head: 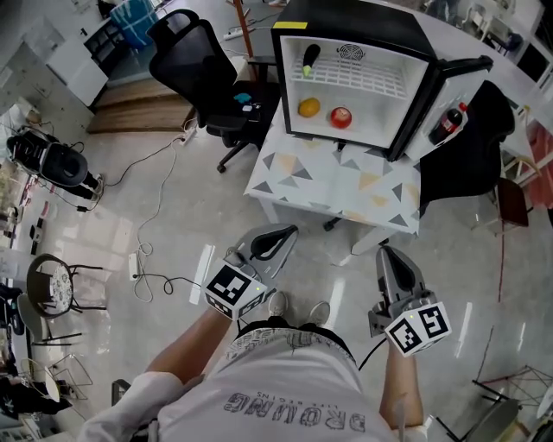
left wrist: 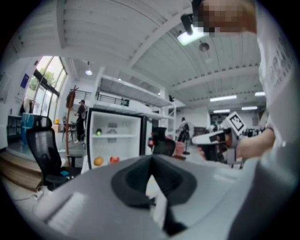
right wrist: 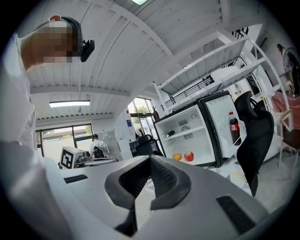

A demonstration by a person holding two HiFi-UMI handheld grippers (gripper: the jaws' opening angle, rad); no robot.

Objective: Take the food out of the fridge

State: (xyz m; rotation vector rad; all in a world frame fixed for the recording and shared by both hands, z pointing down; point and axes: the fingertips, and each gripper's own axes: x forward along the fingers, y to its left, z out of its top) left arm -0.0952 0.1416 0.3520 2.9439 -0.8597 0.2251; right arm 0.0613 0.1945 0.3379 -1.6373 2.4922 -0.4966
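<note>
Food [head: 341,117] in fridge [head: 354,22], well beyond jaws

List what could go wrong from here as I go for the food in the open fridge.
1. The left gripper and right gripper are both shut and empty. Reaching in like that would likely shove the fruit rather than grasp it.
2. The round orange fruit and red apple lie loose and close together on the floor of the black mini fridge. Nudging one could roll either out the open front.
</note>
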